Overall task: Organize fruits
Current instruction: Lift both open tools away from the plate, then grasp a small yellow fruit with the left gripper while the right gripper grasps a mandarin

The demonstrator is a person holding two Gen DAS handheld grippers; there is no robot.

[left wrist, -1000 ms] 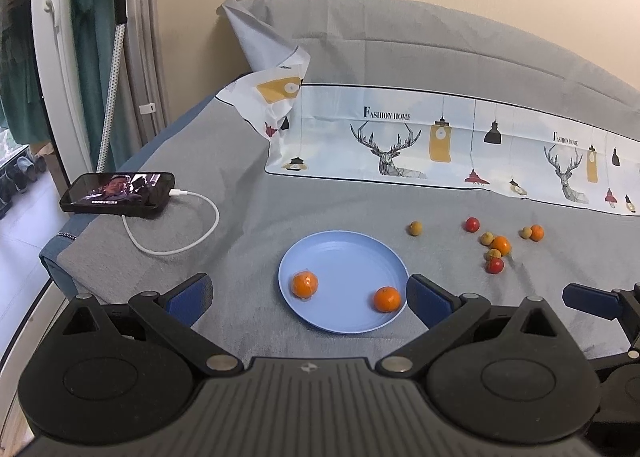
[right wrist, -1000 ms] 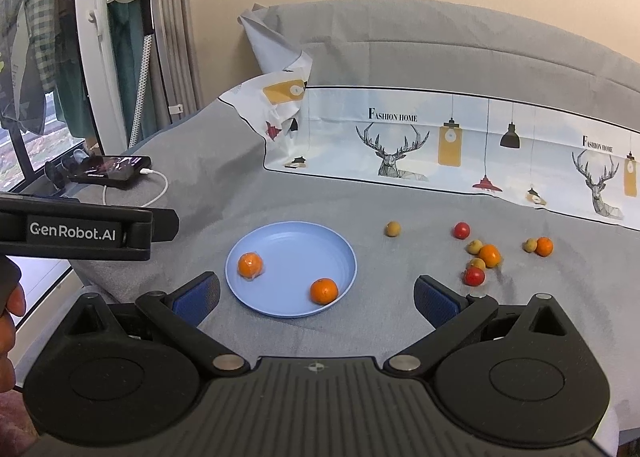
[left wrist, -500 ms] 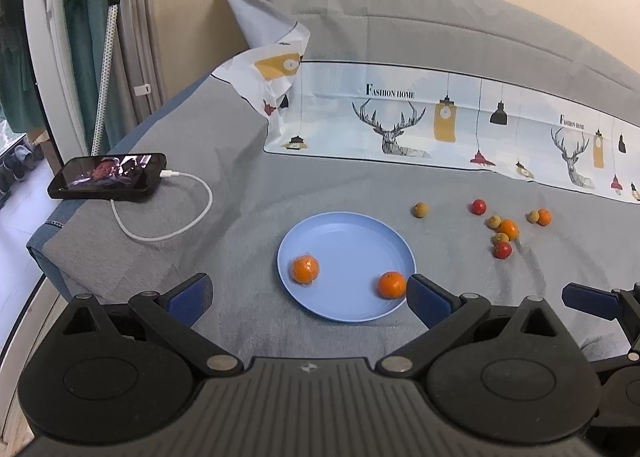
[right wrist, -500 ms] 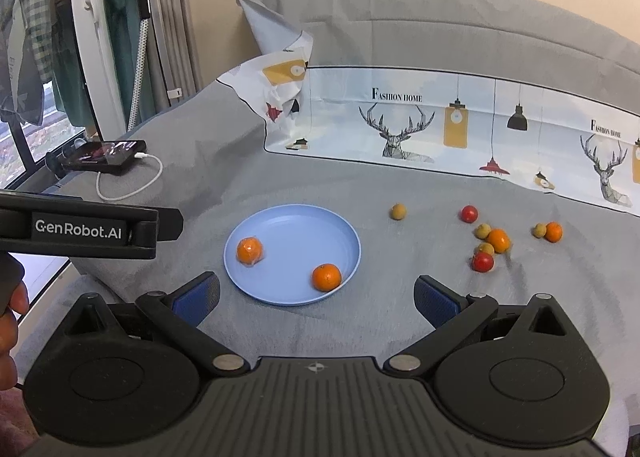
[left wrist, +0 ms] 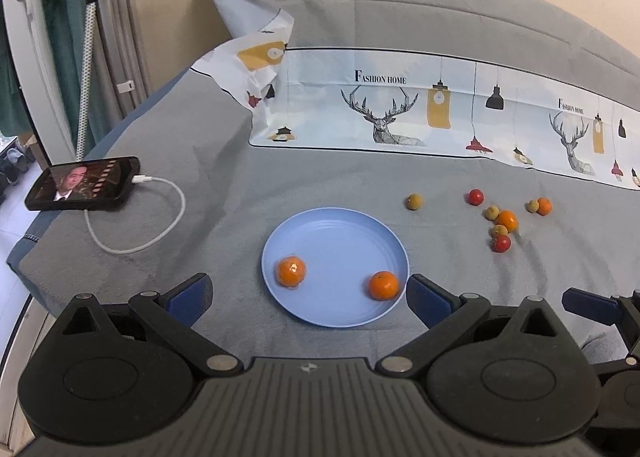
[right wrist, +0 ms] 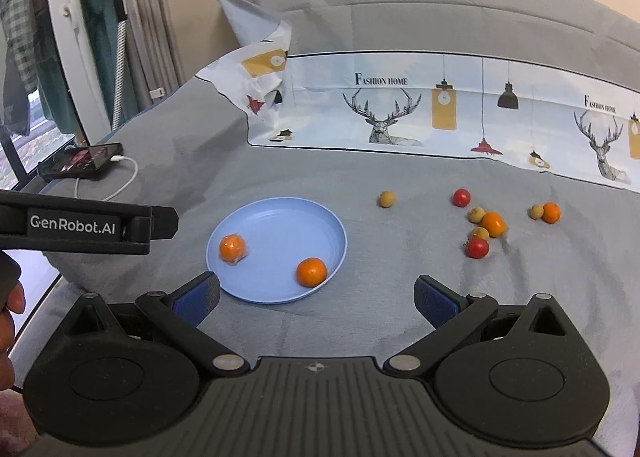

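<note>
A blue plate lies on the grey bedspread and holds two oranges. To its right lie loose fruits: two oranges, two red fruits and several small yellow-brown ones. My left gripper is open and empty, just in front of the plate. My right gripper is open and empty, in front of the plate's right side. The left gripper's side shows in the right wrist view.
A phone with a white charging cable lies at the bed's left edge. A printed white sheet runs along the back. A garment steamer and curtains stand at the left. The bed's edge drops off left.
Both grippers have tilted down and moved slightly forward, so the plate and fruits sit higher and closer in view. Nothing was grasped; the fruits have not moved.
</note>
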